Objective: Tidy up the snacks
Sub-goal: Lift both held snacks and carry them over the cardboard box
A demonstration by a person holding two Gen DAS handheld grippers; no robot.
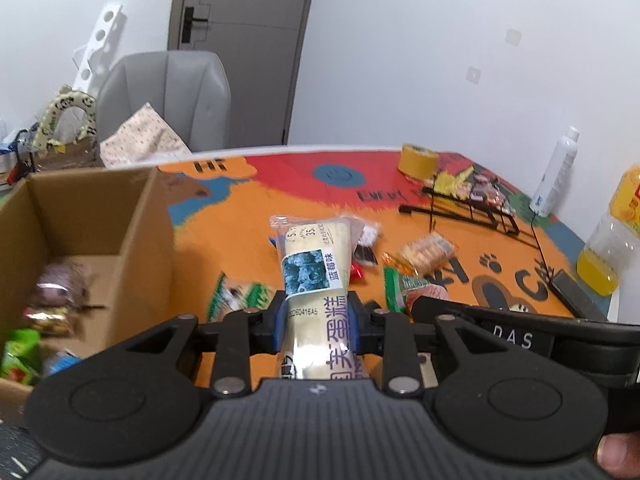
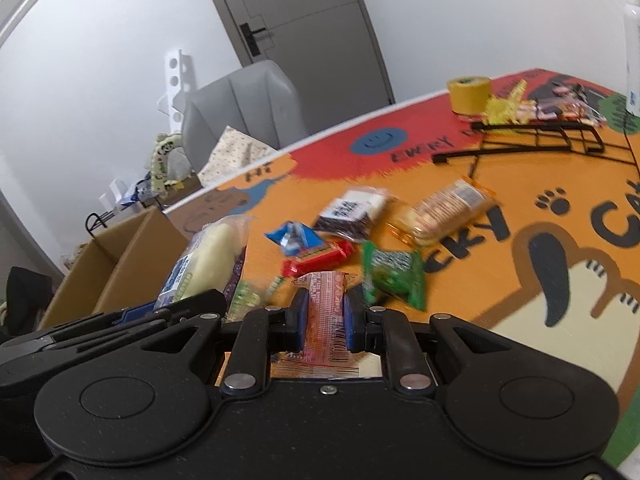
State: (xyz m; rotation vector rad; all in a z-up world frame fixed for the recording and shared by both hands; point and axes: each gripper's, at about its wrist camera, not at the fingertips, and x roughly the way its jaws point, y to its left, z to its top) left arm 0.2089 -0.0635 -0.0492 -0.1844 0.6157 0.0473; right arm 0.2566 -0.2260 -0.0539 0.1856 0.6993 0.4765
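My left gripper (image 1: 318, 320) is shut on a long cream cake packet with a blueberry label (image 1: 316, 264), held above the table just right of an open cardboard box (image 1: 80, 216) with several snacks inside. The packet also shows in the right wrist view (image 2: 208, 264). My right gripper (image 2: 325, 320) is shut on a pink-orange snack packet (image 2: 325, 308). Loose snacks lie on the orange mat: a green packet (image 2: 394, 276), a red bar (image 2: 320, 260), a blue wrapper (image 2: 294, 236), a dark packet (image 2: 352, 212) and a biscuit packet (image 2: 444, 212).
A black wire rack (image 2: 532, 136) with snacks stands at the back right beside a yellow tape roll (image 2: 469, 94). A white bottle (image 1: 558, 172) and a juice bottle (image 1: 612, 236) stand at the right edge. A grey chair (image 1: 168, 96) is behind the table.
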